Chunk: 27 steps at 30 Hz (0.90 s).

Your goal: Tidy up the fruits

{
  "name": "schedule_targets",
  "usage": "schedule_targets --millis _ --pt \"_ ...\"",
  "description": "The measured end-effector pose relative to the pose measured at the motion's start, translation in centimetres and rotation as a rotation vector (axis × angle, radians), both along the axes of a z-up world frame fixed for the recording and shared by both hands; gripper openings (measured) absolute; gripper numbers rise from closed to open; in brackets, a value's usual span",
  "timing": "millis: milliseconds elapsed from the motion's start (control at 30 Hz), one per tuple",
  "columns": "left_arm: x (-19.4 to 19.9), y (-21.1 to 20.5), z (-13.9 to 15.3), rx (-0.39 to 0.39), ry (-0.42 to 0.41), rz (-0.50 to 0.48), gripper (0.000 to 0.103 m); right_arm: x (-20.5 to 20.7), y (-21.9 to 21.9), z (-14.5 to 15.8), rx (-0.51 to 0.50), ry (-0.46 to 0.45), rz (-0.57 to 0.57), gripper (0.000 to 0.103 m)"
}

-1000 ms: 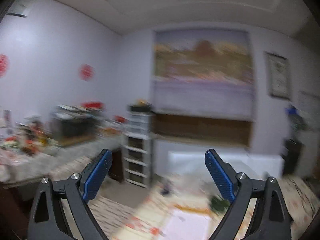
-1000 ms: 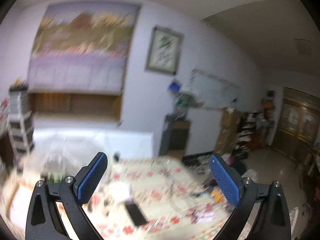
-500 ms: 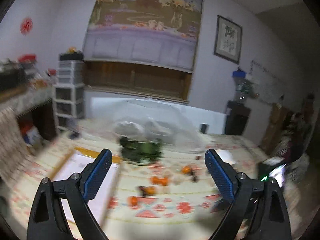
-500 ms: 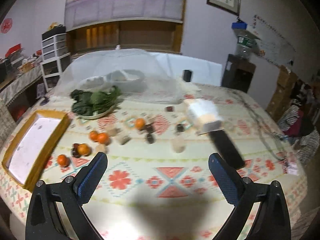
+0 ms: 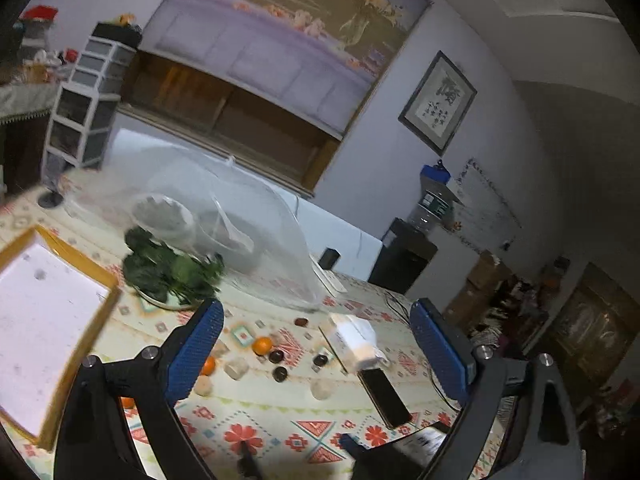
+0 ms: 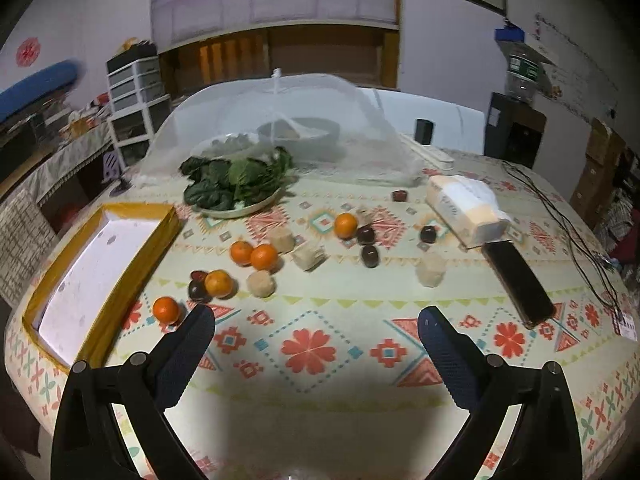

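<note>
On the patterned tablecloth [image 6: 320,304] nothing of the sorting appears to have been done: the yellow-rimmed tray [image 6: 132,276] at the left edge is seen with its white floor bare, and all the fruit lies loose on the cloth. Five oranges can be counted in the right wrist view: one just beside the tray's near corner [image 6: 166,309], one touching a pair of dark fruits [image 6: 218,283], two touching each other [image 6: 253,255] further in, and one [image 6: 345,225] toward the middle of the table. Dark round fruits are scattered nearby, three of them [image 6: 369,256] right of the middle orange and one more [image 6: 399,195] near the mesh food cover [image 6: 280,128]. Pale beige lumps [image 6: 261,283] are mixed among them; what they are cannot be told. A plate of leafy greens [image 6: 236,184], a wrapped white packet [image 6: 464,208] and a dark phone [image 6: 518,280] are also present but seem not to belong to the task. The right gripper [image 6: 316,330] is held above the near edge with its jaws spread wide and nothing between them; the left gripper [image 5: 316,344] is likewise spread and empty, raised and tilted over the table. The whole job is judged to remain, presumably with every fruit to be gathered into the tray, and the orange beside the tray would be the nearest first pick.
</note>
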<state>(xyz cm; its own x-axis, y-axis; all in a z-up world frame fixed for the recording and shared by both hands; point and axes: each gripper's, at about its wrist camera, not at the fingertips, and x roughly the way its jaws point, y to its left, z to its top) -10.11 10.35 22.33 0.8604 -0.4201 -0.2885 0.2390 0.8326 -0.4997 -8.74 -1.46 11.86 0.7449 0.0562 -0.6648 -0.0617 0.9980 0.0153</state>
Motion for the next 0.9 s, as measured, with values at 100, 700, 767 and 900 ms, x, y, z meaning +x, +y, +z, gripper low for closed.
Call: schedule_targets --millis 100,700,767,900 --pt "0.2 0.0 -0.5 -0.004 -0.005 -0.022 0.094 0.4 0.6 -0.9 -0.010 0.022 0.042 0.102" --pt "-0.4 2.1 0.3 0.212 0.015 0.102 0.095 1.9 -2.0 -1.5 -0.076 -0.012 0.039 0.101" --pt "-0.1 3.9 -0.8 0.263 0.040 0.154 0.095 2.6 -3.5 -2.3 -0.073 0.009 0.032 0.101" --pt "1.3 6.4 -3.9 0.323 0.102 0.227 0.095 4.6 -6.3 -4.5 -0.124 0.063 -0.010 0.101"
